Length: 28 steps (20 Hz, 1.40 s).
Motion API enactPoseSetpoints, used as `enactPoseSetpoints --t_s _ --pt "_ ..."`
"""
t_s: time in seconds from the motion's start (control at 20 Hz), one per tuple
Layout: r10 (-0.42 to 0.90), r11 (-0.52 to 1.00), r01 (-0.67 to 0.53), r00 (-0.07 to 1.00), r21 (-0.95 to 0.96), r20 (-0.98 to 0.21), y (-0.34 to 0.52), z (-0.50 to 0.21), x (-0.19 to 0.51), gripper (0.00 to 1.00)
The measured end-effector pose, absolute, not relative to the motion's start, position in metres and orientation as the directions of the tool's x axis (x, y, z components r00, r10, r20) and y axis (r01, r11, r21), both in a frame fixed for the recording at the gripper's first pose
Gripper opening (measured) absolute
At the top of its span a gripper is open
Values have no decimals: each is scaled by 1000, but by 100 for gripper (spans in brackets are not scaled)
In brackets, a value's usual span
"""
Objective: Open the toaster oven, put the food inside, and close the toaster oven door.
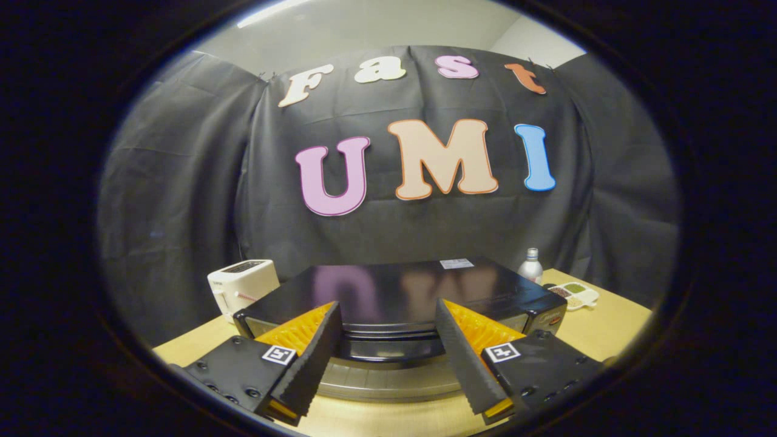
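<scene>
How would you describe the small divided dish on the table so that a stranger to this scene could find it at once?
Start at the big black toaster oven just ahead of the open gripper. Beyond its right corner stands a small bottle. Beside that lies the white divided dish, low and flat, holding little portions of green and brown.

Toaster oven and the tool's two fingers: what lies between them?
Nothing. In the gripper view the open tool sits right at the toaster oven, whose front shows in the gap between its fingers.
</scene>
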<state>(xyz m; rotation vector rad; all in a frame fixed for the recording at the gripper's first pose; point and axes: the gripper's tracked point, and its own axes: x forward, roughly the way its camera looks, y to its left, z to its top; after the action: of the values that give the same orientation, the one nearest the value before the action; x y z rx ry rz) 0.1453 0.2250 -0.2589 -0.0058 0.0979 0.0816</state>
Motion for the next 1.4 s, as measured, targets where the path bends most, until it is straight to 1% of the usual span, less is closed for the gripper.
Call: enactPoseSetpoints --t_s 0.2,0.75,1.15,1.4 --pt "85 996 -83 994 26 -72 225 -259 140 97" --pt "86 996 -84 991 25 -103 217 -266 81 97" --pt "115 993 -111 980 32 -161 211 -288 35 97" --pt "137 991 -130 954 44 -266 207 -326 16 97"
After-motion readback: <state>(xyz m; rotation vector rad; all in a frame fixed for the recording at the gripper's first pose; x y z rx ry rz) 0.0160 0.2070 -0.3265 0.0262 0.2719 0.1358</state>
